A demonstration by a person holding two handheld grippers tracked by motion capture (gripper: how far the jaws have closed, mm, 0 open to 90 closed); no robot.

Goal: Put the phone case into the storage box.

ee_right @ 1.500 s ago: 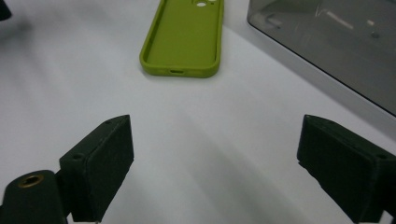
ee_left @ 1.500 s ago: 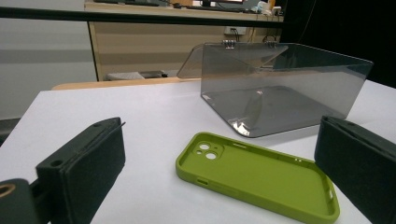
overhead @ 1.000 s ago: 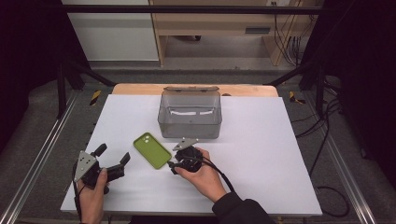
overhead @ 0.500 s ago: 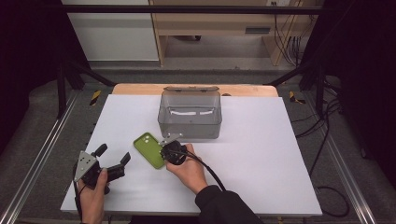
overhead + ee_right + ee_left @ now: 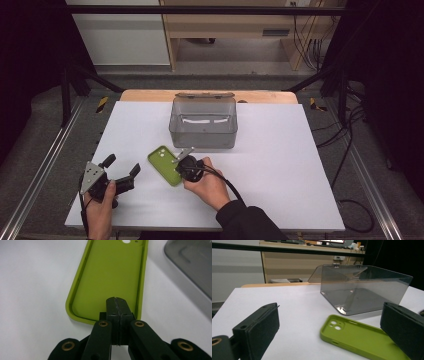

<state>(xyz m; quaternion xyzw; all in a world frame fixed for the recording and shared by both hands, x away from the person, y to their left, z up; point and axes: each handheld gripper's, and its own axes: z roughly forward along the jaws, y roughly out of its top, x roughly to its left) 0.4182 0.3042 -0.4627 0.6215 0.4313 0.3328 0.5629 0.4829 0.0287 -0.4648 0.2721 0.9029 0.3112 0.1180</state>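
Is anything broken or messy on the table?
Nothing looks broken or spilled. The green phone case lies hollow side up at a slant on the white table, in front of the clear grey box, whose lid hangs open at the back. The right gripper sits shut over the case's near end.

High view: fixed above the person's edge of the white table (image 5: pixel 280 165), facing forward and down, whole tabletop in frame. Left gripper view: low, near table level, looks across the top toward the grey box (image 5: pixel 364 292), with the green phone case (image 5: pixel 362 338) close in front. Right gripper view: tilted steeply down, very close over the same case (image 5: pixel 110 275); the blurred grey corner at top right is probably the box. All three share the case.
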